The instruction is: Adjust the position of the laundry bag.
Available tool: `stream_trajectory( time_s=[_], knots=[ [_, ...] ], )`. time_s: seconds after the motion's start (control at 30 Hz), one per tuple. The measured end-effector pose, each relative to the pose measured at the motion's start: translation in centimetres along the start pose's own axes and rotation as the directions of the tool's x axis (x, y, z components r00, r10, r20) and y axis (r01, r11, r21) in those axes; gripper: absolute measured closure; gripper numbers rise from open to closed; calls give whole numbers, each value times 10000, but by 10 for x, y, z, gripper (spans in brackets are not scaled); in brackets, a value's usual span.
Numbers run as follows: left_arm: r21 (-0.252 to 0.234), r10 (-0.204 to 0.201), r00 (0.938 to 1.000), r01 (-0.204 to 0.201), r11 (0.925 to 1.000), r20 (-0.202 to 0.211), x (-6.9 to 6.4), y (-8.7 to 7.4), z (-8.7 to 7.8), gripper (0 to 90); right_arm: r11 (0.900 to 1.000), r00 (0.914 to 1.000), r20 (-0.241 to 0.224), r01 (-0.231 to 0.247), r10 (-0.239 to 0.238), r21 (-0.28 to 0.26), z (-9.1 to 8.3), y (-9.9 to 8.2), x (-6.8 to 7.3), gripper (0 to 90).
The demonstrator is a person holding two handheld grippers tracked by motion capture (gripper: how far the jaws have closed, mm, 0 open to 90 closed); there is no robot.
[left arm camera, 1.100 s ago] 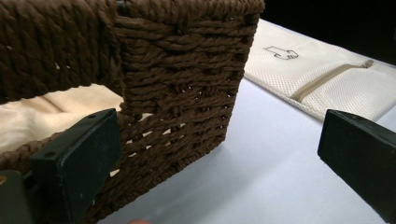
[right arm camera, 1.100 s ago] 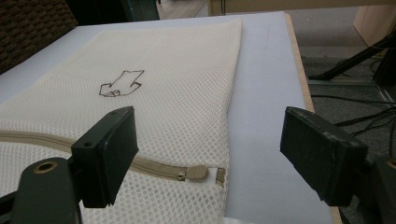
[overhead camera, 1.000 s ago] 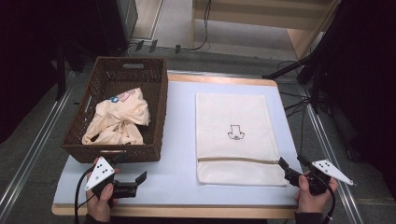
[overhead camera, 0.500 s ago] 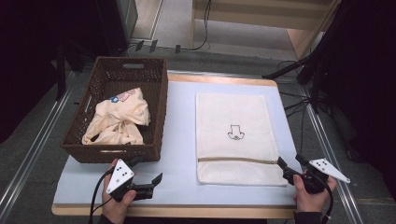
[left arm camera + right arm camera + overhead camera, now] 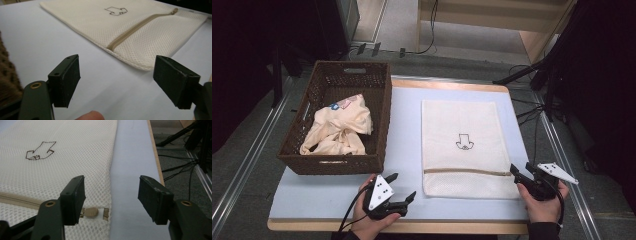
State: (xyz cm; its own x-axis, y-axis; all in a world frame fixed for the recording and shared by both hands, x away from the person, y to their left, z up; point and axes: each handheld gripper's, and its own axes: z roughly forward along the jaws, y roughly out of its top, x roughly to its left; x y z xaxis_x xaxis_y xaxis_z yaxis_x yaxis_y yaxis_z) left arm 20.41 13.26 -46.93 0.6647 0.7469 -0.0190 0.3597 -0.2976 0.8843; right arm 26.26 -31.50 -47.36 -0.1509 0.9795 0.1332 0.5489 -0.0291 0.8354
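Observation:
A white mesh bag (image 5: 464, 125) with a tan zip (image 5: 467, 172) and a small drawn mark lies flat on the right half of the table. My left gripper (image 5: 403, 185) hovers near the front edge, just left of the bag's near corner (image 5: 147, 66). Its jaws (image 5: 116, 62) are open and have just been closing, with only bare table between them. My right gripper (image 5: 521, 167) is at the bag's right edge by the zip's end. Its jaws (image 5: 112, 185) are open and have just been closing, straddling the bag's edge, with the zip pull (image 5: 91, 212) beside the left pad.
A brown wicker basket (image 5: 337, 85) at the left holds a crumpled cream cloth (image 5: 339, 127). The pale table (image 5: 402, 125) has a wooden rim along its front and right. Cables and stand legs (image 5: 532, 75) lie on the floor to the right.
My left gripper has slid right along the front edge toward the bag. Both pairs of jaws stand narrower than before. The right hand has stayed in place.

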Motion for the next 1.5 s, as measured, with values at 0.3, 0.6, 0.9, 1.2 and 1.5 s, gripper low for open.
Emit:
stream_trajectory(
  time_s=[0.3,0.6,0.9,1.2,1.5],
  knots=[
    [712,163,9986,-199,9973,499,-22,10,28,347,9996,9997,254,-65,57,282,12,1,-5,475],
    [1410,390,9987,-434,9891,337,-35,15,45,403,9941,9993,-318,-175,210,1069,31,2,-4,574],
    [2181,443,9989,-472,9748,178,-39,14,53,495,9901,9994,-357,30,21,1404,34,2,-2,610],
    [2225,619,9977,-664,9727,273,-41,14,54,571,9887,9990,-279,385,-348,1447,34,2,2,647],
    [2334,469,9974,-584,9706,548,-40,16,55,723,9866,9975,-394,641,-588,1499,35,2,5,799]
  ],
)
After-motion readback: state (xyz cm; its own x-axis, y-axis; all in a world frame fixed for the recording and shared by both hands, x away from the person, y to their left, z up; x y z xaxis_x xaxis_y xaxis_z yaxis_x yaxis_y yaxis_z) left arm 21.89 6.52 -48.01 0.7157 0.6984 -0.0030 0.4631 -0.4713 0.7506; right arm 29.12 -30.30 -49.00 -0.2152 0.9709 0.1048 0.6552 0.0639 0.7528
